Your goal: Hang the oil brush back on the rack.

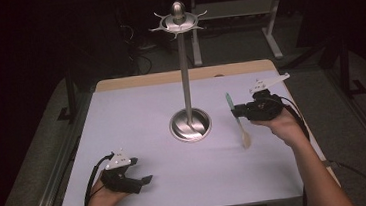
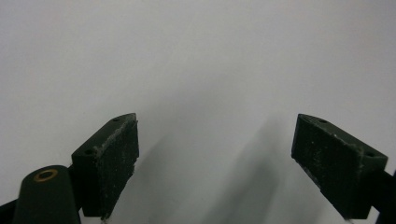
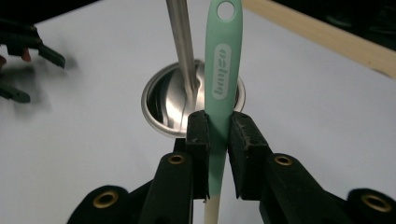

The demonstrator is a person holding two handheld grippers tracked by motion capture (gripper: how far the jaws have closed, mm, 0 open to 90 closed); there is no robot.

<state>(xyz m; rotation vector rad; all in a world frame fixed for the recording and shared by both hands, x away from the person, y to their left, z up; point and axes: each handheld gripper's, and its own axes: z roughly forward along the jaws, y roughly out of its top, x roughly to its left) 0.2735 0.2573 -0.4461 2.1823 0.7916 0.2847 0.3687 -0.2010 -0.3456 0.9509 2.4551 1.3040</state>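
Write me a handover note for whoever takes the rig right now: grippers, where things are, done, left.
Right gripper: jaws shut on the utensil, mint-green handle pointing up, pale end hanging below; held above the table, right of the stand.
Left gripper: jaws open, nothing between them, resting low at the near left of the table.
Stand: upright mid-table, round steel base, ring of hooks at the top; nothing hangs on the hooks.
Done: utensil picked up.
Left, probably: lift the utensil to the top of the stand and hang it by the hole in its handle on a hook.
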